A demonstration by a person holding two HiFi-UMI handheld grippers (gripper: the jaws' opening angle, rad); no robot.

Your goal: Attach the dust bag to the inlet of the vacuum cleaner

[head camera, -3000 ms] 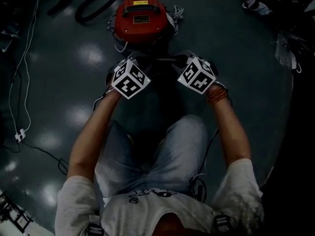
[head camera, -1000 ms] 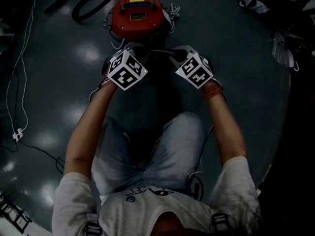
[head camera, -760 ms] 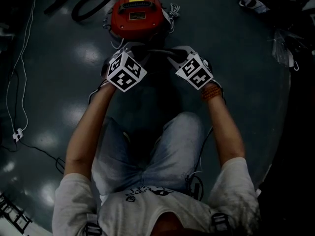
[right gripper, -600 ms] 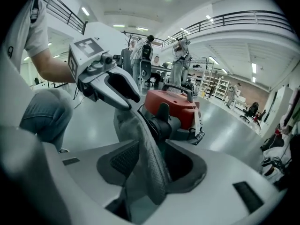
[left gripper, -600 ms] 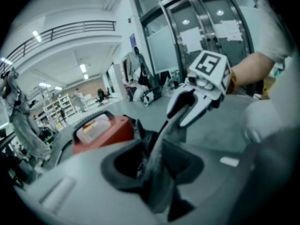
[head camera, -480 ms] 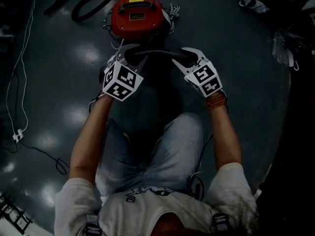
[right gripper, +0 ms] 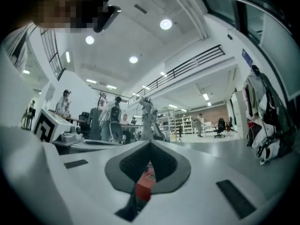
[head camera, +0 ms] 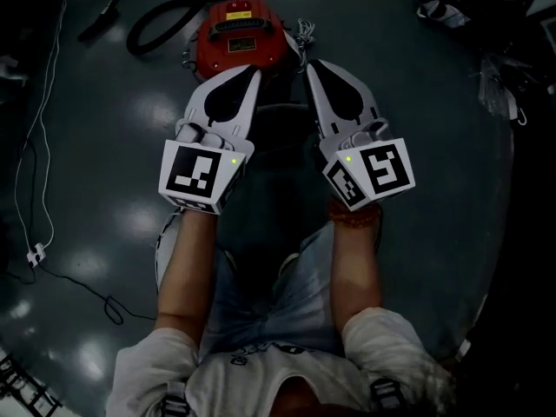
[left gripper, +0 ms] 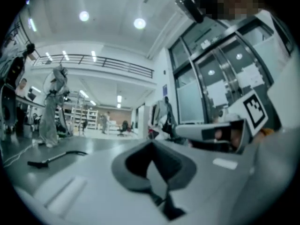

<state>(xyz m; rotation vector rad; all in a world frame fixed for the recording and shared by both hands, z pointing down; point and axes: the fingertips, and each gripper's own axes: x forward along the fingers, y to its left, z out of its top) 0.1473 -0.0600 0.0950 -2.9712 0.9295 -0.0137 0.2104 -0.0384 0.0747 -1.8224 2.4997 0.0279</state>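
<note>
The red vacuum cleaner (head camera: 242,36) stands on the dark floor ahead of me in the head view. Just behind it lies a dark grey shape (head camera: 280,122), probably the dust bag, but the dim light hides its details. My left gripper (head camera: 253,73) and right gripper (head camera: 313,62) hang side by side above that shape, pointing level over the vacuum's rear. Both are shut with nothing between the jaws. In the left gripper view the left gripper (left gripper: 152,144) faces down the hall. The right gripper (right gripper: 150,145) shows a sliver of the red vacuum (right gripper: 144,184) through its finger window.
A black hose (head camera: 165,14) curls left of the vacuum. A white cable (head camera: 36,120) with a plug (head camera: 35,254) runs along the left floor. Clutter (head camera: 504,85) sits at the upper right. My jeans-clad legs (head camera: 269,294) are below the grippers. People and racks stand far down the hall.
Both grippers rose from the dark bag behind the vacuum, left it on the floor and turned level. Their jaws spread for a moment and are closed again.
</note>
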